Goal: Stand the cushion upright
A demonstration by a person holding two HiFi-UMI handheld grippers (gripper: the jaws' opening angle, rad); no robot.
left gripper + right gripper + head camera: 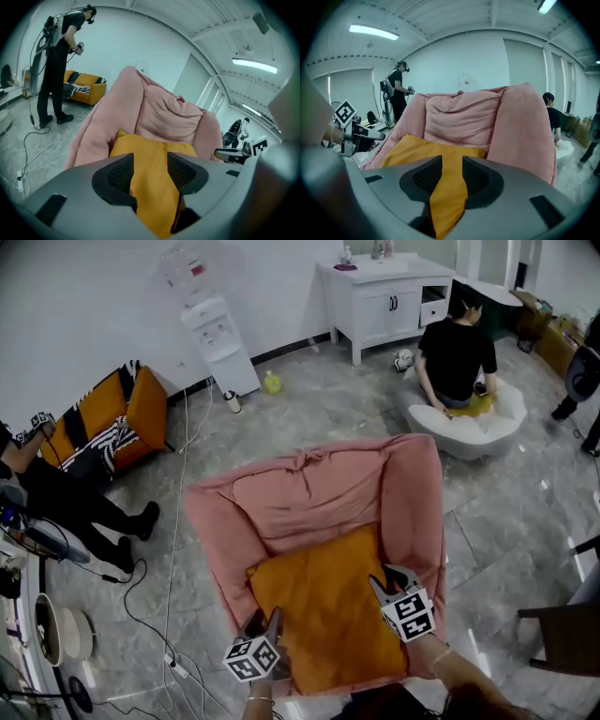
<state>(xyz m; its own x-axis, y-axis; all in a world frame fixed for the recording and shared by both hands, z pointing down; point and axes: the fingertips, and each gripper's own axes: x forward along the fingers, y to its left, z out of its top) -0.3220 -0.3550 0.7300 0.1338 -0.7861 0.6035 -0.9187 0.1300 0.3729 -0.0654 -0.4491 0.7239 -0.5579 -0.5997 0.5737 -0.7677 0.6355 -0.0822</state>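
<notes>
The cushion [328, 610] lies flat on the seat of the pink armchair [412, 493], with its near edge toward me. I judge it light, soft and floppy, and the cover doesn't look slippery. Pinched at one point it would sag, so I'd take the near edge in two places, one toward each corner, and tip it up against the backrest. My left gripper [150, 174] has its jaws spread, with orange fabric showing in the gap. The right gripper [451, 176] also has its jaws apart over the cushion. I think neither is pinching anything, though I can't quite tell whether a pad brushes the cover.
</notes>
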